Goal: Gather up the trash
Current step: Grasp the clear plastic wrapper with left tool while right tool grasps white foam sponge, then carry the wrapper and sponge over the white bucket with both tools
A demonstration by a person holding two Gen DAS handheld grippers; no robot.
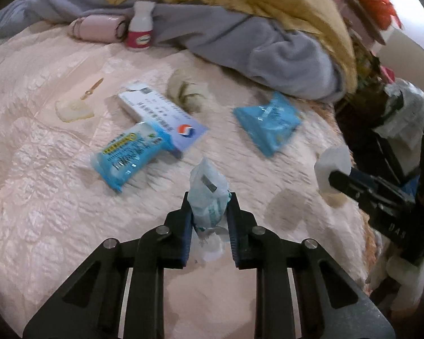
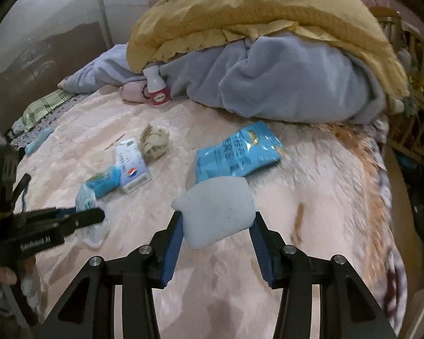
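Observation:
My left gripper (image 1: 207, 197) is shut on a crumpled clear plastic wrapper (image 1: 207, 195) and holds it above the pink bedspread (image 1: 42, 183). My right gripper (image 2: 216, 214) is shut on a white foam piece (image 2: 217, 212); it shows at the right of the left wrist view (image 1: 332, 166). On the bed lie a blue snack bag (image 1: 268, 120) (image 2: 237, 152), a blue wipes pack (image 1: 130, 152), a white medicine box (image 1: 161, 113), a crumpled tissue (image 2: 154, 142) and a pale peel scrap (image 1: 73, 110).
A small red-and-white bottle (image 1: 140, 25) and a pink pouch (image 1: 97, 28) lie at the back by a heap of grey (image 2: 282, 84) and yellow blankets (image 2: 254, 8). The bed's edge drops off at the right, beside a wooden crib rail (image 2: 410, 99).

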